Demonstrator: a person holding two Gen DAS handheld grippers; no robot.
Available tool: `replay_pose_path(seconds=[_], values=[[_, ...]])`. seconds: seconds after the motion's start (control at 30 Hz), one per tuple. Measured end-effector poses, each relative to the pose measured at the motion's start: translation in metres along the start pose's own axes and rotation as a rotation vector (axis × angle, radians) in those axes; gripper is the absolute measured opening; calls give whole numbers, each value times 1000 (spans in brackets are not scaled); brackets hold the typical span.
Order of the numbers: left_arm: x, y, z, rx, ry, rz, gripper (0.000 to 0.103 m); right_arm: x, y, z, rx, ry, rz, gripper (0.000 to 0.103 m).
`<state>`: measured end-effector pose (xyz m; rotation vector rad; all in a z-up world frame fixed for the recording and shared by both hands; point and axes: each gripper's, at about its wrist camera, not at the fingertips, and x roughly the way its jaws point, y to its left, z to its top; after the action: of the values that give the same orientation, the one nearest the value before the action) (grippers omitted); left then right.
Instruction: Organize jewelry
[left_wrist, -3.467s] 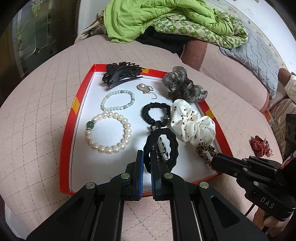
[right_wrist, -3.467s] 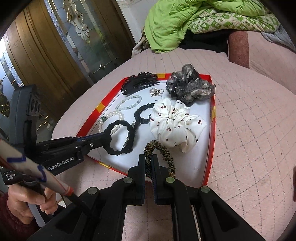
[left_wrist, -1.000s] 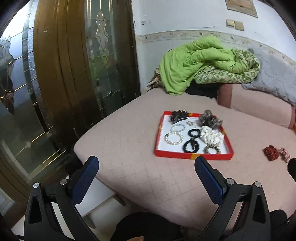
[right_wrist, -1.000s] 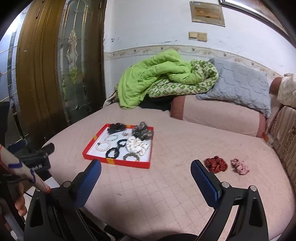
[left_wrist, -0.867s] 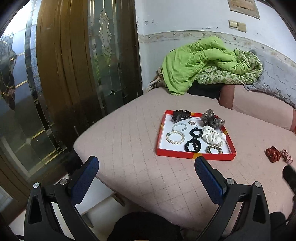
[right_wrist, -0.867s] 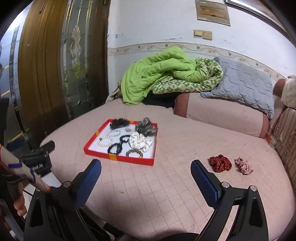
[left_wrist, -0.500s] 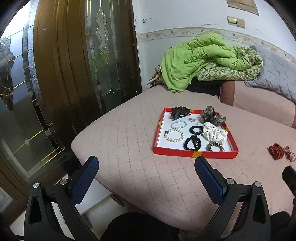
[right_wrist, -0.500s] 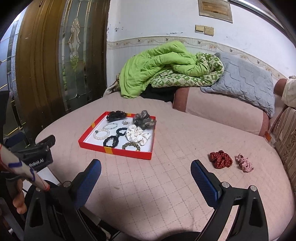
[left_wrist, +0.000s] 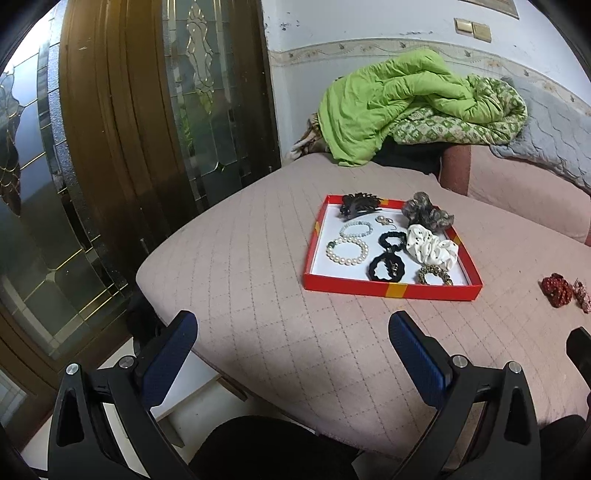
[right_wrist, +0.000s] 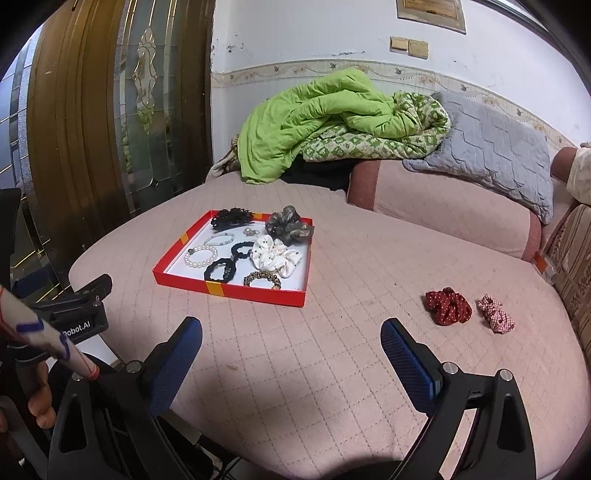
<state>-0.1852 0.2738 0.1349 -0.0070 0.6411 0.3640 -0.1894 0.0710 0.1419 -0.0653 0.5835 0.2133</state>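
My left gripper is spread wide with nothing between its blue pads. My right gripper gapes just as wide, bare too. My left hand grips its handle.

Since 3.5 s ago I have pulled both tools well back from the red tray; my left gripper, then closed on the black scrunchie, now has its fingers spread wide and empty; my right gripper, then closed at the leopard scrunchie, is likewise spread; both scrunchies lie in the tray; over the last second both views have crept slightly nearer the tray.
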Motion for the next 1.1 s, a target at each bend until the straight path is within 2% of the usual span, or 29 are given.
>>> replay_pose_path(seconds=[1.1], values=[[14,-8,-5,16,39,-14,103,17,-5,-7,9,54,-1,99]])
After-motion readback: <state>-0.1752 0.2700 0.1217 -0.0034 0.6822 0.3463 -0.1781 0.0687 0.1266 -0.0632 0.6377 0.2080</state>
